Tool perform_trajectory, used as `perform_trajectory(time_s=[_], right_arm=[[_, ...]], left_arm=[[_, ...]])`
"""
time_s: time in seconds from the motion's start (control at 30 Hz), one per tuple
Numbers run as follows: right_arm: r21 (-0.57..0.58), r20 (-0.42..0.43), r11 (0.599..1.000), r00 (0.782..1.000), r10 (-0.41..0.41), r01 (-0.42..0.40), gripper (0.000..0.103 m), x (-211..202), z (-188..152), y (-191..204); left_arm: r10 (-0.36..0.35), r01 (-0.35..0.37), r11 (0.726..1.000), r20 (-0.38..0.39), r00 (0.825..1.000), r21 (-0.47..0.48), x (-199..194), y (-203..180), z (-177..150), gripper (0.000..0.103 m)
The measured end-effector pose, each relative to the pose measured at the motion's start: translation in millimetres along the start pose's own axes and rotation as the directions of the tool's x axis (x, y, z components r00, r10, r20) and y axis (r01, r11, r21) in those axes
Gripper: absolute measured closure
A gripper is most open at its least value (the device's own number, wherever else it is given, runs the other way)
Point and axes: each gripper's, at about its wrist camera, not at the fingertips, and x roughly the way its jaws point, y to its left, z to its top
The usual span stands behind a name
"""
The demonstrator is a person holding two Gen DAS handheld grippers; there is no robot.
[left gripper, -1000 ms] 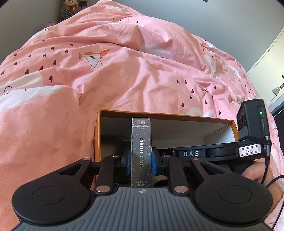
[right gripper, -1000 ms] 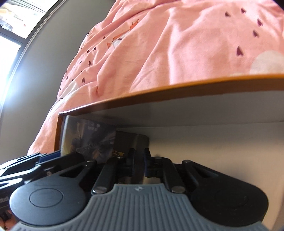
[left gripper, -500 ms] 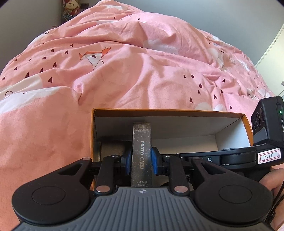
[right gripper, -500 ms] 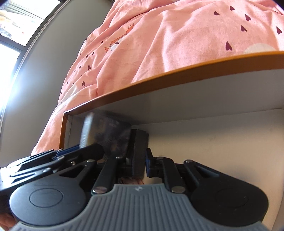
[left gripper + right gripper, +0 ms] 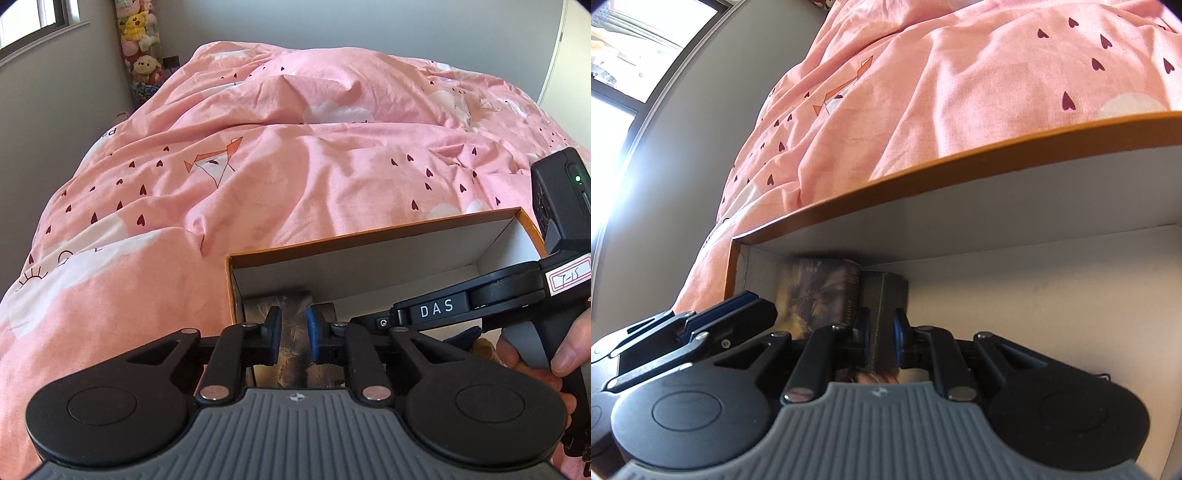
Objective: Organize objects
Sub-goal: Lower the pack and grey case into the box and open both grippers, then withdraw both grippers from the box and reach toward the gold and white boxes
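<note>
One box (image 5: 388,247), two card packs (image 5: 816,295)

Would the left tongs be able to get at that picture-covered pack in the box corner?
Probably yes: the pack stands just ahead of the left tongs, and the box is open-topped.

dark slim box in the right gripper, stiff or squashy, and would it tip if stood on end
Probably stiff: the dark slim box keeps crisp edges while clamped in the right gripper. Standing narrow, it may tip unless leaned against the picture pack.
</note>
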Motion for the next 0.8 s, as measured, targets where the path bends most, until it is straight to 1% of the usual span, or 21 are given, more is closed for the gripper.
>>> perform_trajectory(time_s=[0.17,0.23,0.4,0.5,0.57,0.7,0.8], right_arm=[[0.001,-0.006,1.000,1.000,-0.001,0.001,0.088,4,0,2],[0.004,-0.015,1.000,1.000,-0.001,0.001,0.085,8,0,3],[0.004,-0.027,1.000,1.000,0.001,-0.001,0.087,21,0,9],[-0.017,-0.009,1.000,1.000,-0.018,0.018,0.087,24,0,14],[-0.019,-0.011,1.000,1.000,-0.024,0.024,0.087,25,1,16],[-0.030,-0.009,0.999,1.000,-0.022,0.022,0.089,19,0,16],[-0.069,0.020,0.997,0.999,-0.027,0.029,0.086,5,-5,24]], left_arm=[[-0.019,0.020,0.999,0.032,0.999,-0.045,-12,10,2,0.085],[-0.023,0.025,0.998,0.041,0.999,-0.062,-15,13,2,0.085],[-0.035,0.040,0.995,0.055,0.998,-0.095,-22,19,-1,0.085],[-0.051,0.058,0.992,0.060,0.997,-0.112,-26,21,-4,0.085],[-0.062,0.069,0.990,0.062,0.996,-0.120,-29,20,-7,0.085],[-0.085,0.094,0.987,0.072,0.994,-0.131,-38,17,-13,0.085],[-0.115,0.127,0.983,0.095,0.989,-0.134,-51,13,-21,0.085]])
